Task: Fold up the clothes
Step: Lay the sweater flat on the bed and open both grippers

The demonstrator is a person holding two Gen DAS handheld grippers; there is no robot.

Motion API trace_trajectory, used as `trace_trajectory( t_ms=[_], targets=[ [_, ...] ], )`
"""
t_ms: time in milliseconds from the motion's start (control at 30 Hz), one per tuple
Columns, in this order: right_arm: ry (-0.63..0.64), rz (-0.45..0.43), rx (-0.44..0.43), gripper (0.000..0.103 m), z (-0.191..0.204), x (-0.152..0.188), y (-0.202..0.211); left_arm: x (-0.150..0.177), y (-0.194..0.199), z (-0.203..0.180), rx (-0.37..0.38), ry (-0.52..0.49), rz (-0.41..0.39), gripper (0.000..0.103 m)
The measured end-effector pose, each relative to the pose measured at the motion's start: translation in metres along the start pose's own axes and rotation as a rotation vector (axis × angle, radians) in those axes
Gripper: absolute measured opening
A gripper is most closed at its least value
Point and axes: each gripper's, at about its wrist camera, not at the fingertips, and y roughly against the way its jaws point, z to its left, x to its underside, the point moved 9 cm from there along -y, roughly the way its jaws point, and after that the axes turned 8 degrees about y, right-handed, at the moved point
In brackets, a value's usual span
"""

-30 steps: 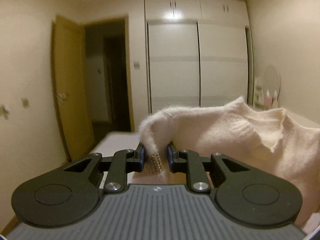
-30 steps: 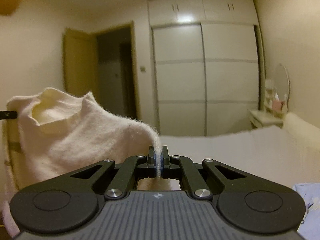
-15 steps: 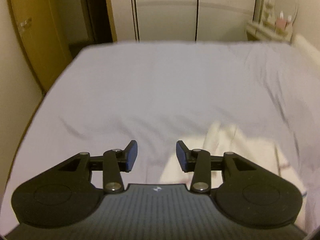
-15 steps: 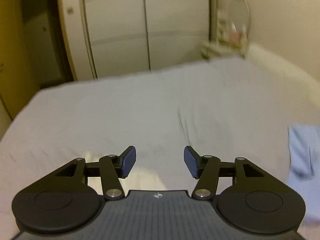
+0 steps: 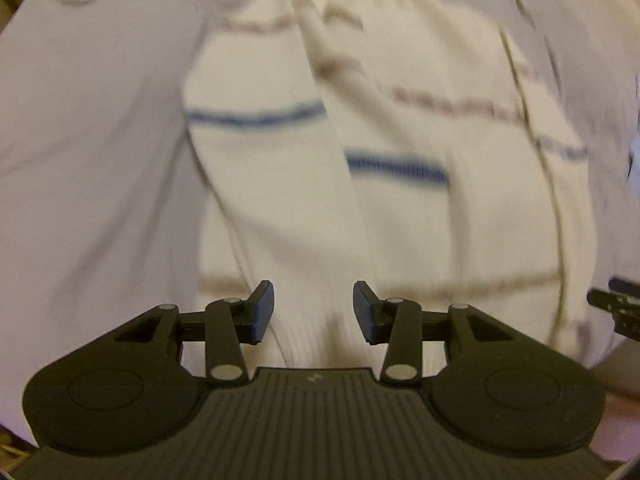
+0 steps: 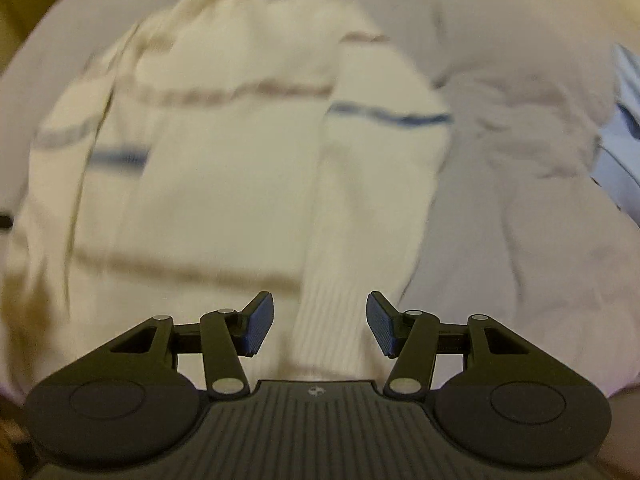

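A cream knit sweater with thin blue and brown stripes lies spread on the bed; it also shows in the right wrist view. My left gripper is open and empty, hovering over a ribbed sleeve cuff at the sweater's near edge. My right gripper is open and empty, with the other ribbed sleeve cuff between its fingers' line of sight. Both views are motion-blurred. The right gripper's tip shows at the right edge of the left wrist view.
The bed sheet is pale lilac-grey and wrinkled, also in the right wrist view. A light blue garment lies at the right edge of the bed.
A second ago both grippers held the sweater up by its shoulders. They let go, opened, and now tilt down over the sweater lying on the bed, near its sleeve cuffs.
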Motion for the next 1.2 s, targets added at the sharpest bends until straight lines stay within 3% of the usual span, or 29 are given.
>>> trace_trajectory(
  t_ms=[133, 233, 400, 567, 600, 633, 667, 700, 800, 900, 967, 1067, 1133, 1167, 1200],
  targets=[
    [0.128, 0.027, 0.024, 0.055, 0.012, 0.021, -0.009, 0.034, -0.015, -0.009, -0.033, -0.020, 0.012, 0.062],
    [0.189, 0.032, 0.045, 0.058, 0.018, 0.029, -0.019, 0.045, -0.028, -0.014, -0.048, -0.021, 0.017, 0.065],
    [0.240, 0.051, 0.080, 0.055, 0.018, 0.032, -0.034, 0.042, -0.034, -0.026, -0.099, -0.070, -0.028, 0.070],
    [0.281, 0.072, 0.110, 0.051, 0.015, 0.031, -0.033, 0.047, -0.040, -0.044, -0.258, -0.245, -0.072, 0.070],
    [0.294, 0.072, 0.111, 0.047, 0.017, 0.032, -0.033, 0.049, -0.042, -0.047, -0.283, -0.279, -0.079, 0.063],
    [0.310, 0.072, 0.115, 0.043, 0.018, 0.034, -0.033, 0.053, -0.046, -0.051, -0.290, -0.308, -0.079, 0.045],
    [0.330, 0.073, 0.119, 0.027, 0.018, 0.035, -0.033, 0.055, -0.046, -0.054, -0.291, -0.326, -0.083, 0.034],
    [0.344, 0.072, 0.128, 0.009, 0.017, 0.036, -0.032, 0.056, -0.044, -0.056, -0.291, -0.342, -0.089, 0.011],
    [0.281, 0.044, 0.071, 0.007, 0.000, 0.030, -0.013, 0.048, -0.021, -0.047, -0.267, -0.339, -0.134, 0.006],
    [0.164, -0.051, 0.033, 0.007, -0.042, 0.011, 0.028, 0.010, 0.036, 0.002, -0.276, -0.242, -0.238, 0.006],
    [0.039, -0.134, 0.056, 0.007, -0.094, -0.006, 0.063, -0.033, 0.094, 0.058, -0.329, -0.113, -0.328, 0.006],
    [-0.228, -0.246, 0.178, 0.007, -0.199, -0.022, 0.108, -0.089, 0.180, 0.179, -0.449, 0.227, -0.449, 0.007],
    [-0.465, -0.274, 0.263, 0.010, -0.273, -0.015, 0.125, -0.096, 0.200, 0.247, -0.480, 0.417, -0.435, 0.018],
    [-0.561, -0.254, 0.274, 0.019, -0.298, -0.005, 0.123, -0.097, 0.209, 0.279, -0.493, 0.508, -0.423, 0.020],
    [-0.657, -0.234, 0.284, 0.037, -0.324, 0.004, 0.121, -0.091, 0.207, 0.290, -0.489, 0.539, -0.400, 0.020]
  ],
)
